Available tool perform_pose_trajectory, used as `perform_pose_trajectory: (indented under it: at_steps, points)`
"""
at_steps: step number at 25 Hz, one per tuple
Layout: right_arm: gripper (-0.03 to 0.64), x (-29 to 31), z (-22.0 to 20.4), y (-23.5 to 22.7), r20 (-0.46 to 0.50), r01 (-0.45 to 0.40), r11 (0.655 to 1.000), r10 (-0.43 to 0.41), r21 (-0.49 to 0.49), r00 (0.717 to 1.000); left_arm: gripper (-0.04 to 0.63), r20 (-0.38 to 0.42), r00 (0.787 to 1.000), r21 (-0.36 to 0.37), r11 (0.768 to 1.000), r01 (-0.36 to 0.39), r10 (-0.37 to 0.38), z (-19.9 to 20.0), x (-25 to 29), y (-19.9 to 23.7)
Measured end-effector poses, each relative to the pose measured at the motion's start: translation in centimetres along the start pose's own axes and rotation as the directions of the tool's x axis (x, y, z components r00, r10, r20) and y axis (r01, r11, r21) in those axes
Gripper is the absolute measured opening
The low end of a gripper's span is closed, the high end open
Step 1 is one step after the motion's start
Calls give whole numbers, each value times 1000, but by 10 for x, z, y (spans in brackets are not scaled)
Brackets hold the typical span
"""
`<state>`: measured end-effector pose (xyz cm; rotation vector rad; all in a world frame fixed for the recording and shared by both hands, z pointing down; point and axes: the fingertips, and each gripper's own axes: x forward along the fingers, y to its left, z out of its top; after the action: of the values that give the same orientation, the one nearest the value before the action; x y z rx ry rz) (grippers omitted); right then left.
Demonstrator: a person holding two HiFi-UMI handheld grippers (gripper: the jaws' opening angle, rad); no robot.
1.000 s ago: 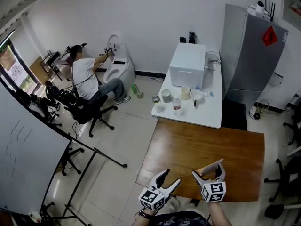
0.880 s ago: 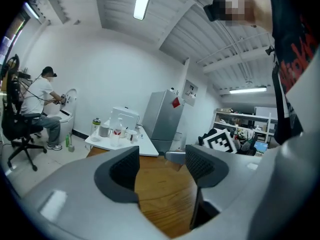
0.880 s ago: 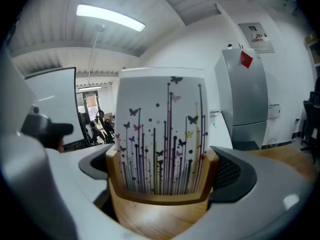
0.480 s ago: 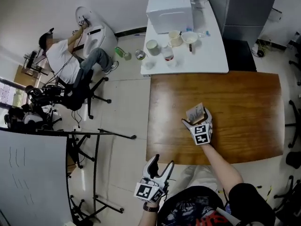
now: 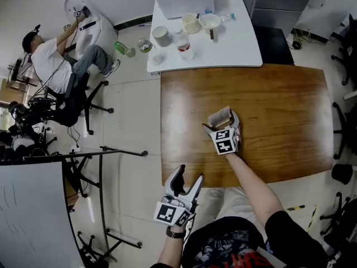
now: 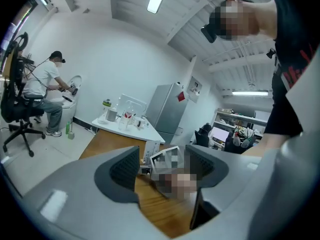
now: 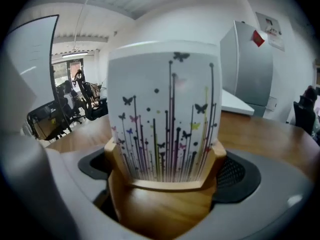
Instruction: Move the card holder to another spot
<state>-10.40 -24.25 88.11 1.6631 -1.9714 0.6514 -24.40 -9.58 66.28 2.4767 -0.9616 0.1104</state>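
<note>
The right gripper (image 5: 221,121) is closed on the card holder (image 7: 162,194). Its jaws press the wooden base from both sides. A stack of white cards (image 7: 165,109) printed with butterflies and thin stems stands upright in the holder, just ahead of the jaws. Gripper and holder are over the wooden table (image 5: 279,110), towards its left half. The holder looks very close to the tabletop, but I cannot tell whether its base touches it. Farther ahead of this gripper stands a white table (image 5: 234,43) with cups and a box on it.

The left gripper (image 5: 189,175) hangs back and to the left of the right one, off the table's near edge. Its jaws are moderately apart, with nothing between them.
</note>
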Motion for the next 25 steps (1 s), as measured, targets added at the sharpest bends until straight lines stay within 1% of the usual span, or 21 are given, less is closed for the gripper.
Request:
perform_pose_trajectory:
  at_steps: [3, 5, 7, 9, 11, 12, 15, 17, 19, 20, 21, 22, 23, 25]
  points:
    - [581, -18, -21, 8, -62, -50, 998, 52, 31, 997, 293, 12, 1000, 12, 1000, 25, -25, 12, 6, -10]
    - [581, -47, -37, 7, -64, -61, 996, 65, 64, 996, 293, 12, 999, 16, 999, 39, -39, 17, 7, -14]
    - [580, -87, -53, 0, -46, -62, 991, 68, 121, 997, 293, -12, 998, 23, 998, 57, -56, 18, 8, -18]
    - [580, -135, -62, -10, -19, -68, 977, 73, 203, 997, 292, -53, 996, 33, 996, 78, -77, 12, 10, -23]
    - [573, -186, -55, -29, 39, -58, 963, 50, 265, 998, 291, -69, 993, 48, 993, 104, -101, 12, 17, -28]
    - [552, -210, -45, -43, 75, -41, 961, 21, 275, 997, 291, -65, 992, 57, 992, 115, -112, 18, 23, -31]
    - [442, -284, -7, -84, 174, 15, 969, -60, 247, 983, 284, -50, 991, 78, 988, 131, -128, 43, 40, -51]
    - [378, -329, 22, -105, 243, 56, 975, -109, 216, 964, 281, -40, 989, 92, 985, 145, -142, 57, 50, -66]
    - [236, -371, 49, -126, 321, 111, 973, -174, 203, 931, 279, -25, 987, 111, 981, 162, -160, 70, 61, -84]
    - [148, -390, 58, -135, 356, 134, 970, -201, 204, 913, 277, -18, 986, 116, 979, 166, -166, 75, 64, -93]
    - [94, -407, 66, -142, 384, 151, 967, -222, 205, 896, 272, -10, 986, 116, 979, 167, -167, 80, 68, -101]
    - [63, -421, 71, -149, 404, 164, 964, -238, 207, 883, 270, -1, 986, 113, 979, 167, -168, 85, 71, -109]
    - [7, -433, 74, -156, 418, 176, 961, -251, 212, 873, 267, 9, 985, 111, 980, 168, -170, 88, 73, -116]
    - [0, -451, 78, -169, 432, 195, 956, -274, 219, 859, 264, 24, 984, 111, 979, 171, -174, 90, 75, -128]
